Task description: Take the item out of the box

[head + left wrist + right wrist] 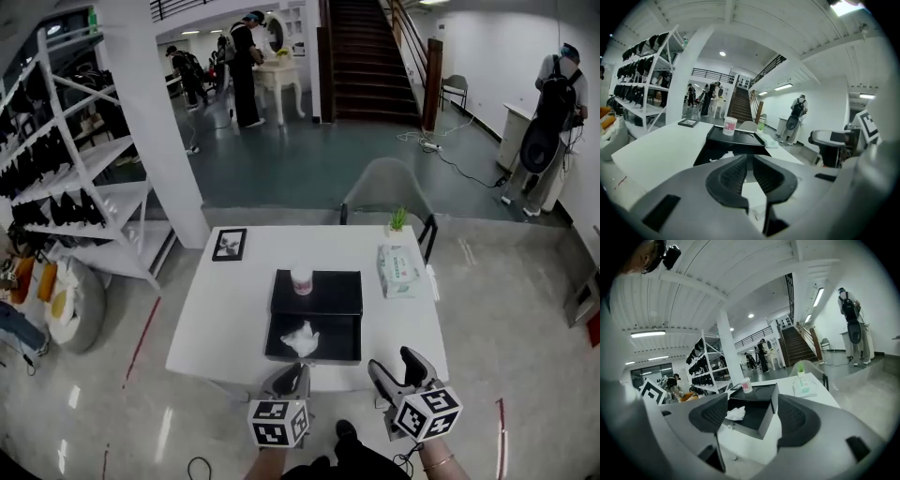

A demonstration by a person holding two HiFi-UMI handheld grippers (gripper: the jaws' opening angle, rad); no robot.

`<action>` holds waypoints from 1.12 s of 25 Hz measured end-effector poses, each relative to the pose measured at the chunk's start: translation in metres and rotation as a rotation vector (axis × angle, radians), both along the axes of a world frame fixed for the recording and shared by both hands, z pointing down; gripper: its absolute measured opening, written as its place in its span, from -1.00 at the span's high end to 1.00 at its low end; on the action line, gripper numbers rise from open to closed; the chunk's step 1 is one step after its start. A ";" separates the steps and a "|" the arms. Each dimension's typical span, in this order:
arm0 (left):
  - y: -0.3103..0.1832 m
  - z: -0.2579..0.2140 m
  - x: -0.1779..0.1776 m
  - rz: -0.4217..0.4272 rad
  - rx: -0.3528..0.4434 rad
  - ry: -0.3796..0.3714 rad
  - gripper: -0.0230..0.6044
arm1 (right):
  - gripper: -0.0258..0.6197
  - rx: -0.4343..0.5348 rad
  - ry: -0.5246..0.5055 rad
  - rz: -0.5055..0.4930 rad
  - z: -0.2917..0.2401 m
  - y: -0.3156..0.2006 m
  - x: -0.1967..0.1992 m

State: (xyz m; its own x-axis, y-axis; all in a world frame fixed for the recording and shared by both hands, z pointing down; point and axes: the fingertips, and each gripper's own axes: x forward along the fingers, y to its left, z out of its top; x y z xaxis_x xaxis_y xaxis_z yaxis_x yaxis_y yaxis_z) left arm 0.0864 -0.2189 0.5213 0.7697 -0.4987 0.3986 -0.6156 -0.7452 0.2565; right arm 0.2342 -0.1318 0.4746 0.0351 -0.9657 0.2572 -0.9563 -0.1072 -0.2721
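An open black box [312, 357] lies on the white table [225, 319], near its front edge. Inside it sits a crumpled white item [301, 339]. The box's black lid [328, 292] lies just behind, with a white and pink cup [302, 281] on it. My left gripper [291, 380] hovers in front of the table edge, below the box, its jaws together and holding nothing. My right gripper [397, 364] is to the box's lower right, open and empty. In the right gripper view the box [759, 416] and the white item [736, 414] show between the spread jaws, well ahead of them.
A tissue pack [399, 270], a small potted plant [397, 221] and a picture frame [230, 244] also stand on the table. A grey chair [386, 187] is behind it. White shelving [84, 178] stands at the left. People stand far back in the room.
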 end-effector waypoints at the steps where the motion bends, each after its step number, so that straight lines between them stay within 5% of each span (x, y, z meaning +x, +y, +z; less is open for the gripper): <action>1: -0.006 0.000 0.000 -0.026 0.001 0.000 0.79 | -0.07 -0.002 0.001 -0.029 0.001 -0.010 0.001; 18: -0.040 0.002 -0.067 -0.454 -0.018 -0.024 0.79 | -0.06 -0.148 0.026 -0.525 0.036 -0.123 -0.060; 28: -0.033 0.011 -0.104 -0.612 -0.037 -0.041 0.79 | -0.06 -0.284 0.104 -0.623 0.071 -0.155 -0.088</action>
State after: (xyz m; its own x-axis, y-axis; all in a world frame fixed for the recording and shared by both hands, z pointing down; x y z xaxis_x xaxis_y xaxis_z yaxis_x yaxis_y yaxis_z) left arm -0.0174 -0.2515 0.5321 0.3320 -0.8304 0.4475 -0.9388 -0.2444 0.2429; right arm 0.1460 -0.2865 0.5460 -0.4664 -0.7097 0.5281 -0.8822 0.4173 -0.2183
